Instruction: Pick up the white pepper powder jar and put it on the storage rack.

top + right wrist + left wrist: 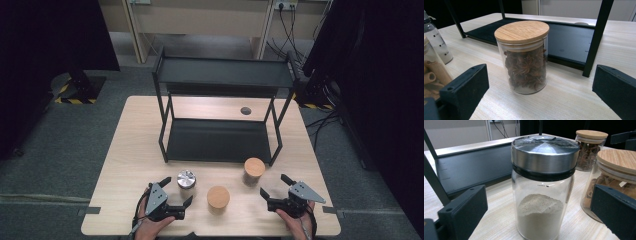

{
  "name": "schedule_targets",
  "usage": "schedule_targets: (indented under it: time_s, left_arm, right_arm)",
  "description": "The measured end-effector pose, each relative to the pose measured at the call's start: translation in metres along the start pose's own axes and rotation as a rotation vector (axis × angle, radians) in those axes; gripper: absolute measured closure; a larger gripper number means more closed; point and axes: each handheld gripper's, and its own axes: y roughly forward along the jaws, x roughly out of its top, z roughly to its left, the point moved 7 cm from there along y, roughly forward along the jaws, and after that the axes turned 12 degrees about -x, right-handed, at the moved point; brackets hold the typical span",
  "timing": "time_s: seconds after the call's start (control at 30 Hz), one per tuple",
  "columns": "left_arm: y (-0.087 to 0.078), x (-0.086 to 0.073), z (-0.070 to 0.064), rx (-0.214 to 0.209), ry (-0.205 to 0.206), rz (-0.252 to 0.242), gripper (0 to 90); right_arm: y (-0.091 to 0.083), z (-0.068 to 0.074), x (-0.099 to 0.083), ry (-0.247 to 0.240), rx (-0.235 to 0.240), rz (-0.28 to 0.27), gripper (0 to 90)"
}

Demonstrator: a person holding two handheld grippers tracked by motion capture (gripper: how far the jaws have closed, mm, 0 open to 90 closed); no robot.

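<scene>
Black jaws stand spread on both tools, each aimed at a jar and touching nothing. The left gripper (176, 192) has the steel-lidded jar (543, 187) just ahead, between its jaws in the left gripper view; the jar stands upright on the table (125, 165), part full of pale powder. The right gripper (273, 187) faces the star anise jar (525, 56), which stands upright just in front of the rack's lower shelf (217, 141).

The step in hand looks like the approach for a grasp. To do it well, I would slide each gripper forward level until the glass body, not the lid, sits centred between the pads, then close gently, since smooth glass may slip or tip if caught off-centre or too high. The left side has a neighbour close by, the jar of rolled sticks (218, 197), so its outer jaw needs to pass between them without knocking it.

Counted near to far: two grippers, three jars (two with wooden lids, one steel), one black rack (225, 75) with two shelves.
</scene>
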Motion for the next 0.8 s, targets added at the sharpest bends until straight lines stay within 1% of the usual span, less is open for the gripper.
schedule_targets:
  time_s: [0.17, 0.6, 0.8]
  left_arm:
    - [-0.0001, -0.0001, 0.0005, 0.003, -0.008, -0.003, 0.6]
    - [0.002, 0.0002, -0.0004, 0.002, 0.004, -0.003, 0.9]
    - [0.0044, 0.0006, -0.0005, 0.005, 0.0, -0.005, 1.1]
  right_arm:
    - [0.0003, -0.0005, 0.0003, 0.005, -0.001, 0.003, 0.9]
    - [0.0005, -0.0004, 0.0004, 0.008, -0.003, 0.005, 0.9]
    - [0.0006, -0.0008, 0.0004, 0.012, -0.003, 0.006, 0.9]
